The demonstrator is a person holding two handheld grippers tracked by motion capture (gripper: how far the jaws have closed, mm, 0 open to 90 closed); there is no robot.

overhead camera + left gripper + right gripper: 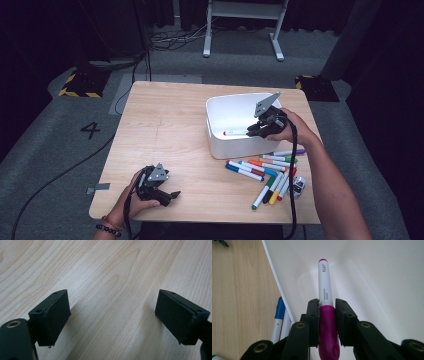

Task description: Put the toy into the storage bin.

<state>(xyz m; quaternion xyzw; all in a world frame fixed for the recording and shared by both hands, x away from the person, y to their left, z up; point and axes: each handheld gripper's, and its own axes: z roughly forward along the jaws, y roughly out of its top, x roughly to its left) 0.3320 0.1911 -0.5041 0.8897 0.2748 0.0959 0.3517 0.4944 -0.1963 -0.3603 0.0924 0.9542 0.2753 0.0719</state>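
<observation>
My right gripper (255, 131) reaches into the white bin (216, 142) from its right side. In the right gripper view it (327, 305) is shut on a magenta-capped marker (324, 290) that points into the bin (367, 277). A white marker (235, 133) lies on the bin floor in the high view. Several coloured markers (265, 172) lie on the table in front of the bin. My left gripper (172, 196) rests low near the table's front left, open and holding nothing; its pads (53, 315) stand wide apart over bare wood.
The wooden table (165, 125) has open room on its left half. A small grey object (299, 185) sits beside the markers at the right. A blue-capped marker (279, 315) lies just outside the bin wall. Cables and a stand lie on the floor beyond.
</observation>
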